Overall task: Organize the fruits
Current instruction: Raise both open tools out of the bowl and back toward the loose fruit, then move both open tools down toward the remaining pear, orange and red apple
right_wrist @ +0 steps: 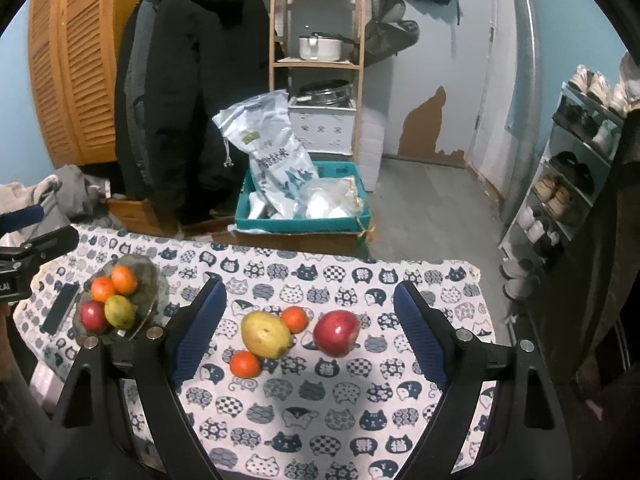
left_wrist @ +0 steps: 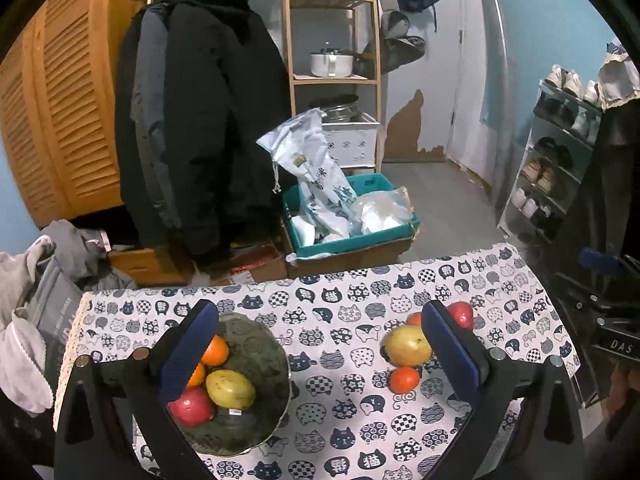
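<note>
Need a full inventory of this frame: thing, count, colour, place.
glass bowl: 1, clear grey, table's left
bowl fruit: 2 oranges, 1 red apple, 1 yellow-green mango
loose fruit: 1 red apple, 1 yellow mango, 2 oranges, mid-table
phone: 1, black, left of bowl
tablecloth: 1, white, navy cat print
coat: 1, black, hanging behind
crate: 1, teal, floor
left gripper: open, empty
right gripper: open, empty

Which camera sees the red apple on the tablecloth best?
The right wrist view. The loose red apple lies there in full sight between the open fingers of the right gripper, beside the mango. In the left wrist view the same apple is half hidden behind a finger of the left gripper.
</note>
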